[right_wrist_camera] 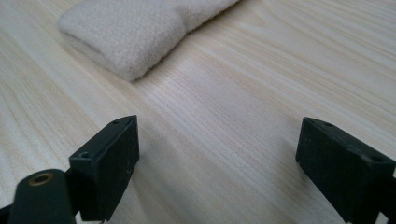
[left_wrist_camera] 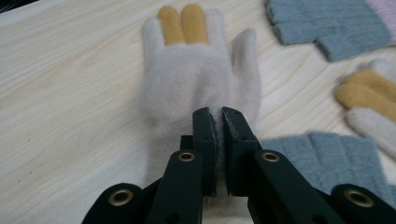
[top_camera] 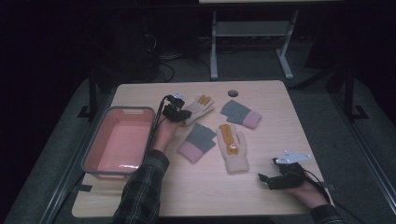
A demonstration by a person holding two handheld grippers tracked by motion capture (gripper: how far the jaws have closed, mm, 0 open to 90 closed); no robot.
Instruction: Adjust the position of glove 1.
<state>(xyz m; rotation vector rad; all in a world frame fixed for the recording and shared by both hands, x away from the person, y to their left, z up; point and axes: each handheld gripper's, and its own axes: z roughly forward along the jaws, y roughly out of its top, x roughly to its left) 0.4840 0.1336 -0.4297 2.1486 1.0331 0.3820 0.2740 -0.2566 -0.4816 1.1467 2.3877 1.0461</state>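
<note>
A cream glove (top_camera: 199,108) (left_wrist_camera: 196,79) with two yellow fingers lies flat near the table's back left. My left gripper (top_camera: 175,113) (left_wrist_camera: 218,112) is shut on it, its jaws pinching a fold of fabric at the cuff side of the palm. A second cream and yellow glove (top_camera: 233,149) (left_wrist_camera: 369,105) (right_wrist_camera: 135,28) lies at the table's middle. Two grey gloves with pink cuffs lie nearby, one (top_camera: 197,141) (left_wrist_camera: 327,156) beside the left hand and one (top_camera: 240,113) (left_wrist_camera: 327,23) farther back. My right gripper (top_camera: 267,179) (right_wrist_camera: 219,140) rests open at the front right over bare wood.
A pink bin with a grey rim (top_camera: 128,109) stands at the table's left edge, close to the left forearm. A small dark round disc (top_camera: 232,93) sits near the back edge. The wooden table (top_camera: 280,130) has bare room at the right and front.
</note>
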